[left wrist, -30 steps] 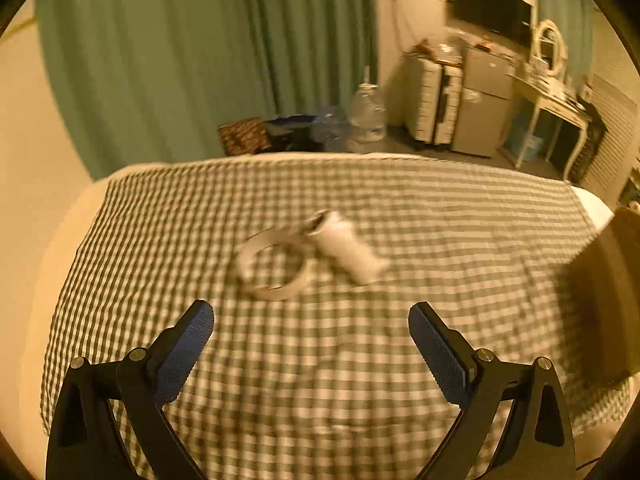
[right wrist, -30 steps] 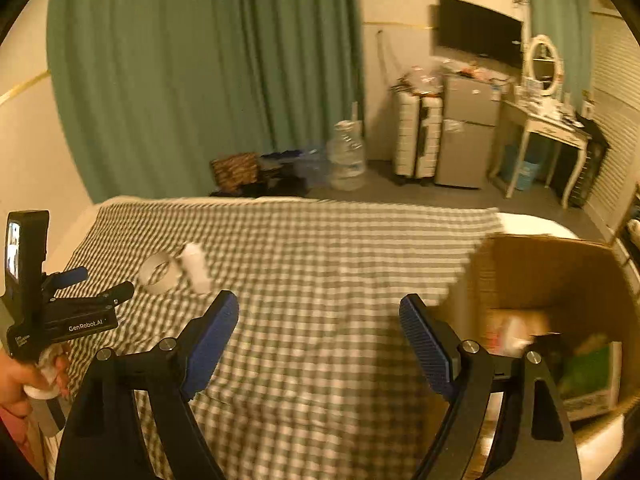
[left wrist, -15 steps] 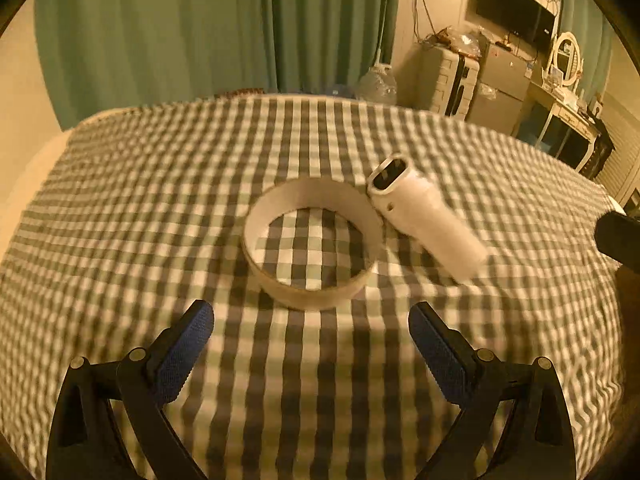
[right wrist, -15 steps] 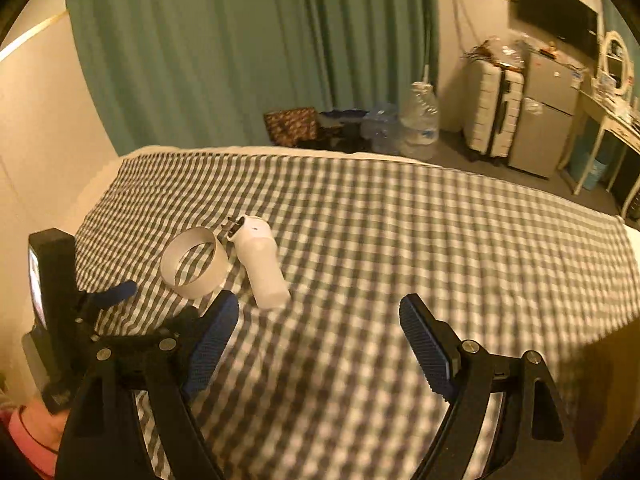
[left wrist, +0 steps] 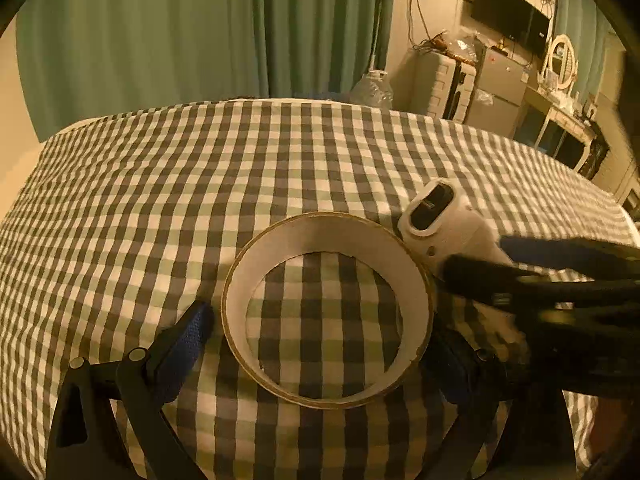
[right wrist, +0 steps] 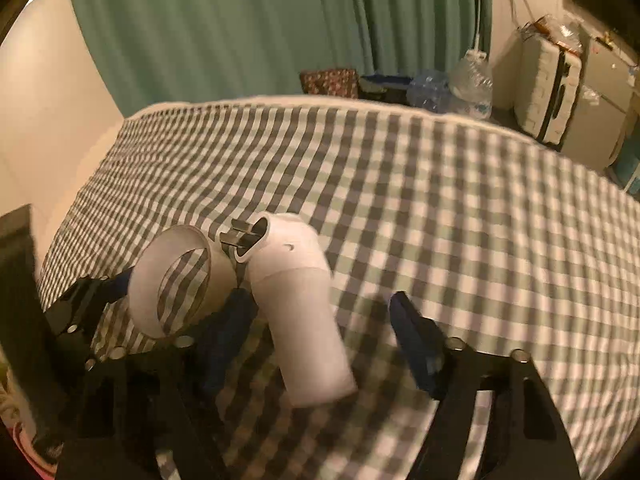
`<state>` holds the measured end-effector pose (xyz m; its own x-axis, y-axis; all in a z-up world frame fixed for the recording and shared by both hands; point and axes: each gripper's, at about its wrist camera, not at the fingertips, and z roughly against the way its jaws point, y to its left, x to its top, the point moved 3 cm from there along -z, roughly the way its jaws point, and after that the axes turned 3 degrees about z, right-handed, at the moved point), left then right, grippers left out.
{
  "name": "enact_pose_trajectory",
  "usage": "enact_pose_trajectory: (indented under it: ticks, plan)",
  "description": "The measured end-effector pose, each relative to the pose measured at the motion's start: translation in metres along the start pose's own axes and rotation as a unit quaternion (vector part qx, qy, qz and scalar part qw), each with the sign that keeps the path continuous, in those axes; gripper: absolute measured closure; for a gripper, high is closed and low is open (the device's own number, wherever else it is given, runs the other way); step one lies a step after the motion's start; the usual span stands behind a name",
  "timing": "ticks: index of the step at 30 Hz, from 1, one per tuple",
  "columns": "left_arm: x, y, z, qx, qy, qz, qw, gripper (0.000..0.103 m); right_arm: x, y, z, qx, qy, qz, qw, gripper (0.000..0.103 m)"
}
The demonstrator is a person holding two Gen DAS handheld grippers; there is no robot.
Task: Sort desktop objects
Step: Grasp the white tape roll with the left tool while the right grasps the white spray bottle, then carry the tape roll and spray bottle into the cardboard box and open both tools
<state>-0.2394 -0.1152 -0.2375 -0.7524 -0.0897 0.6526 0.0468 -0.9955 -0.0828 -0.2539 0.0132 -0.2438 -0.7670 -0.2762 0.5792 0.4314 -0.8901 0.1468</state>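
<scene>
A white tape ring lies flat on the checked cloth, with a white plug-in charger touching its right side. My left gripper is open, one finger on each side of the ring, low over the cloth. In the right wrist view the ring sits left of the charger, whose metal prongs point away. My right gripper is open and straddles the charger body. The right gripper also shows as a dark blur at the right of the left wrist view.
The green-and-white checked cloth covers the whole surface. Beyond its far edge are green curtains, plastic water bottles, a white suitcase and a wall TV.
Both grippers have moved forward and down onto the objects. The left now brackets the tape ring and the right brackets the charger. The cardboard box has left the views.
</scene>
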Motion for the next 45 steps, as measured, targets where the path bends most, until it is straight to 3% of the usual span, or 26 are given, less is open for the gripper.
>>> enact_pose_trajectory:
  ticks: [2, 3, 7, 11, 17, 21, 26, 35, 40, 45]
  plan:
    - [0.0, 0.004, 0.0, -0.009, 0.001, 0.006, 0.9999, 0.012, 0.001, -0.001, -0.006, 0.005, 0.004, -0.004, 1.0, 0.049]
    - [0.0, 0.006, 0.002, -0.016, -0.001, 0.007, 0.9998, 0.02, 0.0, 0.001, -0.007, 0.002, 0.003, 0.001, 1.0, 0.061]
    - [-0.002, 0.011, 0.01, -0.037, -0.003, 0.011, 0.9993, 0.02, -0.002, 0.0, 0.003, -0.027, -0.004, 0.007, 1.0, 0.061]
    - [-0.003, 0.011, 0.025, -0.052, -0.008, 0.019, 0.9985, 0.02, -0.018, -0.013, 0.034, -0.047, -0.007, -0.028, 0.998, 0.061]
    - [-0.014, 0.004, 0.07, -0.004, -0.012, -0.007, 0.9999, 0.02, -0.045, -0.025, 0.091, -0.071, -0.008, -0.037, 0.997, 0.061]
    - [-0.024, -0.012, 0.122, 0.011, -0.024, -0.008, 0.9996, 0.02, -0.063, -0.022, 0.131, -0.079, -0.014, -0.03, 0.996, 0.061]
    - [-0.034, -0.053, 0.181, -0.014, -0.033, -0.028, 0.999, 0.02, -0.078, -0.02, 0.182, -0.083, -0.032, -0.031, 0.996, 0.061]
    - [-0.018, -0.159, 0.258, -0.049, -0.064, -0.078, 0.9937, 0.02, -0.089, -0.034, 0.282, -0.103, -0.082, -0.038, 0.991, 0.061]
    - [-0.006, -0.215, 0.283, -0.082, -0.076, -0.102, 0.9885, 0.02, -0.095, -0.054, 0.329, -0.142, -0.103, -0.04, 0.984, 0.061]
    - [0.005, -0.288, 0.291, -0.126, -0.076, -0.129, 0.9807, 0.02, -0.107, -0.107, 0.366, -0.186, -0.111, -0.072, 0.973, 0.061]
